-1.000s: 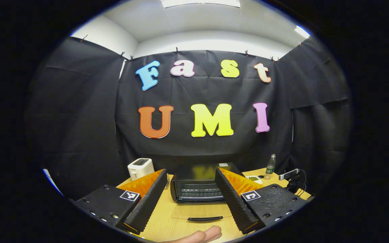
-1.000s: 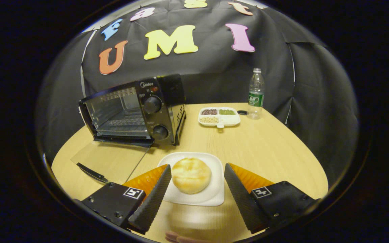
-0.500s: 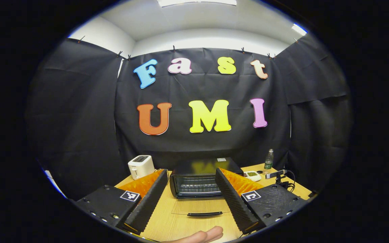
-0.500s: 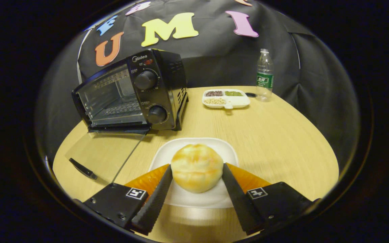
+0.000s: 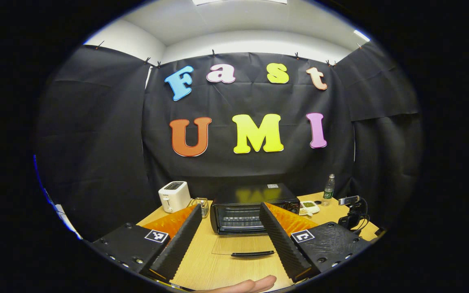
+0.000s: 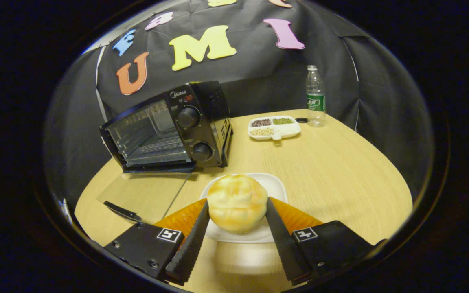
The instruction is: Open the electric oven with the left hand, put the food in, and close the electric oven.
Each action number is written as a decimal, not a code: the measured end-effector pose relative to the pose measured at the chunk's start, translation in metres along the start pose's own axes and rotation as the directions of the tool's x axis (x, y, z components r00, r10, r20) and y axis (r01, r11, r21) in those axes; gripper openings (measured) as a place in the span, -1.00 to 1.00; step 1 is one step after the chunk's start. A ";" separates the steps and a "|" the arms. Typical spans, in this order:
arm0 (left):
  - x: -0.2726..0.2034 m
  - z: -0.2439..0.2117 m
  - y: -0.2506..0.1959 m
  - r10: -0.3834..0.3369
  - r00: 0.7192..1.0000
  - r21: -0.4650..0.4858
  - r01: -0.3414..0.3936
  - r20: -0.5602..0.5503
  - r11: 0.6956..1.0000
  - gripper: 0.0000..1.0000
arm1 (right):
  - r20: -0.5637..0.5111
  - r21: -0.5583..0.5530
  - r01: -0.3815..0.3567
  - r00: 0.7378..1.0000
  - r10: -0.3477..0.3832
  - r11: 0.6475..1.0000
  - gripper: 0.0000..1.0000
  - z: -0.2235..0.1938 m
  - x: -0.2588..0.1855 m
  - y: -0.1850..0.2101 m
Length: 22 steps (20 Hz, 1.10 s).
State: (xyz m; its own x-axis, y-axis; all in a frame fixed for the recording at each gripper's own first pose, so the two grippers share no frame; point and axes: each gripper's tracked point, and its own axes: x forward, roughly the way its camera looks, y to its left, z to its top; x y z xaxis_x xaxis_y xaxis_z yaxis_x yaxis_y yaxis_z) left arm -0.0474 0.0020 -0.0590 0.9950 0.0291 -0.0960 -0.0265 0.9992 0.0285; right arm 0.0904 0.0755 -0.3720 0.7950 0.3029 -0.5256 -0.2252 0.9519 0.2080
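Item: round golden bread bun (image 6: 237,202), lifted off its white square plate (image 6: 275,185) since a half-second before, right gripper (image 6: 237,232) jaws clenched on it. Black electric oven (image 6: 169,128) at tabletop's far-left edge (door open). Left gripper (image 5: 229,238) released, idle. Insertion next.

a recording booth: black cloth walls (image 5: 96,142) pinned up around a wooden table (image 6: 320,162) with kitchen appliances.

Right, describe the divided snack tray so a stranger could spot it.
Find the black oven on the wooden table. Just past its knob side lies a white tray, beside the water bottle. Unlike the plain plate, it holds three compartments of differently coloured grains.
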 end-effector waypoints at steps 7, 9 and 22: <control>-0.008 0.004 0.013 0.005 1.000 0.009 -0.005 0.013 1.000 0.87 | 0.080 0.266 -0.256 0.967 0.243 0.929 0.69 0.019 -0.017 0.080; -0.011 0.004 0.023 0.021 1.000 0.013 -0.021 0.015 1.000 0.69 | 0.079 0.318 -0.314 0.949 0.305 0.895 0.60 0.020 -0.015 0.105; -0.026 0.006 0.067 0.034 0.997 -0.018 -0.033 0.065 0.999 0.87 | 0.248 0.371 -0.220 0.960 0.132 0.902 0.59 0.061 0.072 0.193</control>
State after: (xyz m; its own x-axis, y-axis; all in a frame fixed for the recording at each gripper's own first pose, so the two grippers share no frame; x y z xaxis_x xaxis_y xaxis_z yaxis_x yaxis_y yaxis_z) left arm -0.0749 0.0684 -0.0484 0.9977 0.0610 -0.0304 -0.0606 0.9981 0.0138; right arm 0.1382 0.2783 -0.3191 0.8729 0.4049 -0.2723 -0.1692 0.7746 0.6094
